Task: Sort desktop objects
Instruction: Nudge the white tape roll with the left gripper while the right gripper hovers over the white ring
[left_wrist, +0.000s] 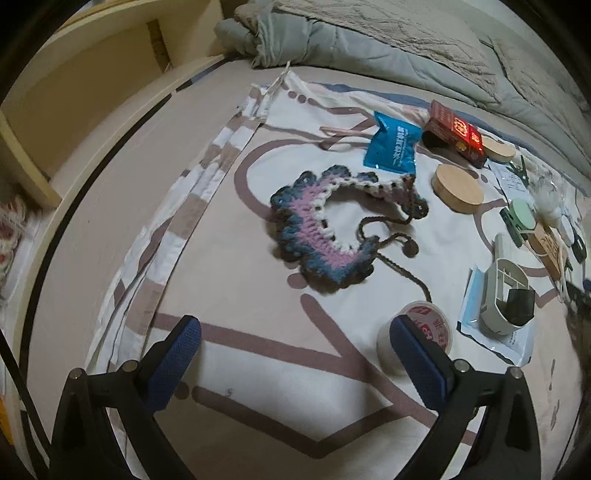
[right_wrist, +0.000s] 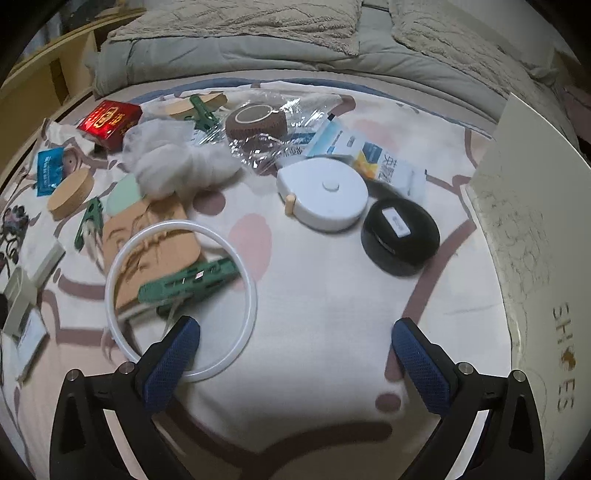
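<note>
Hovering above the patterned bedsheet (left_wrist: 258, 376) with both sets of jaws spread wide and nothing held. Left gripper (left_wrist: 295, 343) low over bare sheet, its right finger just beside a roll of tape (left_wrist: 430, 325) standing on its flat side. Farther out, a crocheted collar (left_wrist: 321, 225) in purple, blue and white, lying flat with its brown cord trailing near the tape. Soft and floppy by the look of it; best pinched at a thick scalloped edge, not by the cord. Beyond that, a blue sachet (left_wrist: 392, 146), a red box (left_wrist: 456, 134) and a round wooden lid (left_wrist: 458, 188), with a grey plastic holder (left_wrist: 504, 295) to the right on a paper packet.

Right gripper (right_wrist: 295, 339) over the same sheet, left finger overlapping the near rim of a white ring (right_wrist: 181, 299); contact impossible to judge. Thin, stiff, probably light and slippery; taking one side of the rim across its thickness looks safest. Green clothes peg (right_wrist: 188, 282) lying across the ring on a tan card (right_wrist: 147, 240). Farther, a white round tape measure (right_wrist: 325, 194) and a black round case (right_wrist: 400, 236) close together; both rigid, smooth, likely to slide unless gripped across the full width. Cotton balls (right_wrist: 177, 162) far left, very light and squashy. Cream shoebox (right_wrist: 532, 221) at the right edge, a likely place for sorted things.
</note>
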